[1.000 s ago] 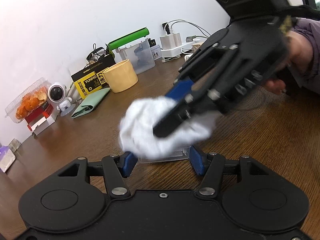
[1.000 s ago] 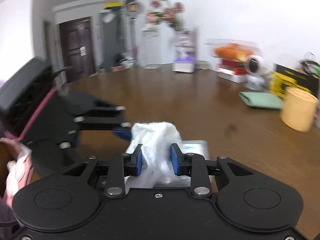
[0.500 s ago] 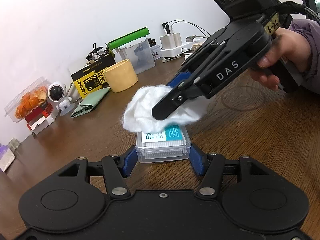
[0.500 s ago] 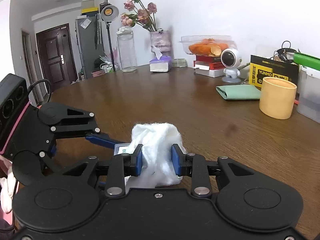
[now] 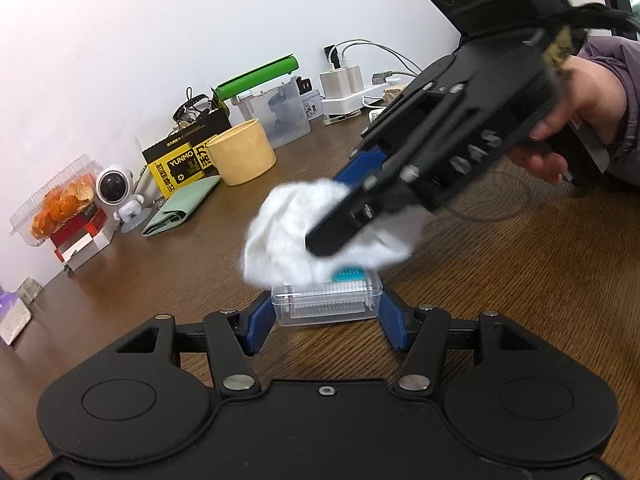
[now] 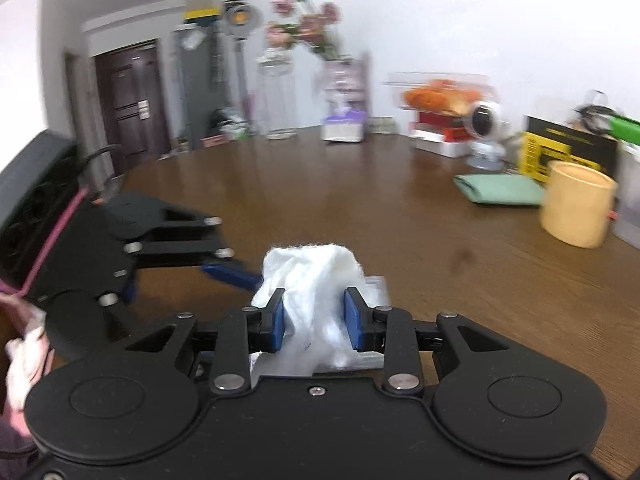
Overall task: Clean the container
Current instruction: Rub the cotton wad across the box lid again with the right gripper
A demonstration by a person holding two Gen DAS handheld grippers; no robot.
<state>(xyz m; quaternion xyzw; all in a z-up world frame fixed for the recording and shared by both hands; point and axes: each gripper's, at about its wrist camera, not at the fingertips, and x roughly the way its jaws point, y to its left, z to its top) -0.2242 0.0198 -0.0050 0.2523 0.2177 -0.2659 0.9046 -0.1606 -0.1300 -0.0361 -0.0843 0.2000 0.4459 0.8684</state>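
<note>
A small clear plastic container (image 5: 326, 302) with a teal label sits on the brown table, held between the blue pads of my left gripper (image 5: 325, 318). My right gripper (image 6: 316, 318) is shut on a white wad of cloth (image 6: 314, 280). In the left wrist view the cloth (image 5: 296, 236) presses on the container's lid and hides most of it. The right gripper (image 5: 340, 216) comes down from the upper right. In the right wrist view only a corner of the container (image 6: 376, 284) shows beside the cloth.
Along the wall stand a yellow cup (image 5: 242, 152), a black and yellow box (image 5: 182, 162), a green pouch (image 5: 180, 210), a small white robot toy (image 5: 116, 192), a clear bin with green lid (image 5: 276, 108) and a power strip (image 5: 344, 100). Bare wood lies to the right.
The right gripper has wiped the cloth back down over the container's lid, covering more of the label than half a second ago. The left gripper and container have stayed put.
</note>
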